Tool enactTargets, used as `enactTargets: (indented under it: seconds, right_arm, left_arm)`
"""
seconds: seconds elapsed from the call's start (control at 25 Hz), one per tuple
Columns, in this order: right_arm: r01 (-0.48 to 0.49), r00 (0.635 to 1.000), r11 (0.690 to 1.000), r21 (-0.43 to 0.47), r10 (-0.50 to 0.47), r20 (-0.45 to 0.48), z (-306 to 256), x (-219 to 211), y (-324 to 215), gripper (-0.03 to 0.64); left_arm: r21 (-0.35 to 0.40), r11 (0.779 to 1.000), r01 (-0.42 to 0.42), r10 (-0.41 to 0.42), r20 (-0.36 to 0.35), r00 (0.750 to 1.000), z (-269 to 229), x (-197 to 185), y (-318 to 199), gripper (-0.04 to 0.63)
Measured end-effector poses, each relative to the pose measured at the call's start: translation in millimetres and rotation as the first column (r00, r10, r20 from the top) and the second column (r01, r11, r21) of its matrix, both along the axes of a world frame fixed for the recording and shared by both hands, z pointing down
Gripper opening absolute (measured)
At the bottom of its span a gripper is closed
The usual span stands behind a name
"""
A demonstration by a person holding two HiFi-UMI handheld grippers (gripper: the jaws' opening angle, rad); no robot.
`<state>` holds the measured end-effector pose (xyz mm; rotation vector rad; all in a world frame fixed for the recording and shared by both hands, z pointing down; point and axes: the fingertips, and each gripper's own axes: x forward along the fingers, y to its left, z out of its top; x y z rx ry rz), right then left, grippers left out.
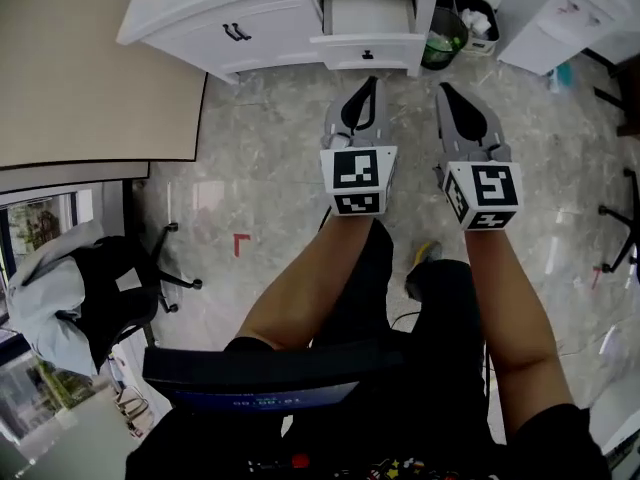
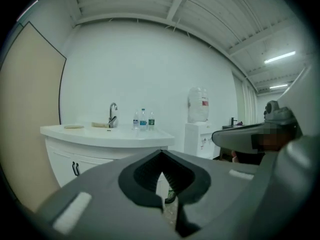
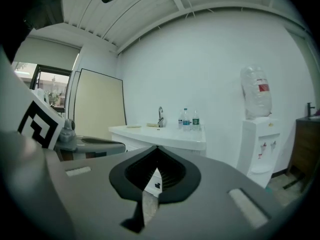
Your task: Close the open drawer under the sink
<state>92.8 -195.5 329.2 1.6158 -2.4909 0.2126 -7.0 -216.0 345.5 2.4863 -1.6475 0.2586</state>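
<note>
The white sink cabinet stands at the top of the head view, and its drawer is pulled out toward me, with a small dark knob on its front. Both grippers hang over the marble floor short of it, touching nothing. My left gripper points at the drawer front with its jaws shut and empty. My right gripper is beside it on the right, also shut and empty. In the left gripper view the left gripper faces the cabinet. In the right gripper view the drawer front shows through the slit of the right gripper.
A bin with a green bag stands right of the drawer, with another bin behind it. A water dispenser stands right of the cabinet. Bottles and a faucet are on the counter. An office chair is at the left, a beige panel above it.
</note>
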Motion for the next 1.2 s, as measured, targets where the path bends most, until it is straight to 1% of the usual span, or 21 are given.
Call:
enactTargets:
  seconds: [0.12,0.24,0.28,0.36,0.4,0.52,0.64,0.72,0.76,1.04,1.2]
  right_arm:
    - [0.019,1.000,0.999,0.037,-0.019,-0.002,44,2,-61,0.025]
    - [0.057,0.998,0.998,0.038,-0.057,0.005,118,-5,-95,0.025]
    - [0.070,0.998,0.997,0.032,-0.070,0.004,144,-7,-107,0.025]
    - [0.079,0.997,0.997,0.018,-0.079,0.002,194,-8,-128,0.025]
    - [0.076,0.997,0.997,0.015,-0.077,0.004,216,-5,-137,0.025]
    - [0.058,0.998,0.998,0.030,-0.058,0.003,266,5,-160,0.025]
    - [0.045,0.999,0.998,0.050,-0.045,0.006,301,11,-176,0.025]
    - [0.040,0.999,0.997,0.065,-0.041,0.018,316,13,-183,0.025]
    - [0.040,0.999,0.997,0.073,-0.041,0.021,320,12,-186,0.025]
    - [0.064,0.997,0.991,0.121,-0.068,0.025,336,-7,-199,0.025]
    - [0.092,0.995,0.984,0.152,-0.095,0.013,337,-20,-221,0.025]
  left_arm:
    - [0.004,0.999,0.051,-0.051,0.027,0.998,66,1,-65,0.002]
    - [-0.057,0.995,0.080,-0.079,0.032,0.996,162,1,-100,0.002]
    - [-0.075,0.993,0.089,-0.087,0.020,0.996,192,0,-113,0.023]
    - [-0.088,0.990,0.115,-0.115,0.000,0.993,241,-4,-135,0.150]
    - [-0.087,0.988,0.129,-0.129,0.000,0.992,261,-6,-145,0.163]
    - [-0.066,0.986,0.154,-0.153,0.015,0.988,307,-7,-172,0.172]
    - [-0.030,0.984,0.176,-0.176,0.008,0.984,336,-7,-192,0.172]
    - [0.000,0.982,0.189,-0.189,0.010,0.982,345,-10,-201,0.170]
    - [0.012,0.981,0.192,-0.192,0.010,0.981,347,-11,-205,0.136]
    - [0.045,0.981,0.188,-0.188,-0.013,0.982,350,-12,-214,0.128]
    - [0.057,0.980,0.192,-0.190,-0.033,0.981,353,-13,-248,0.127]
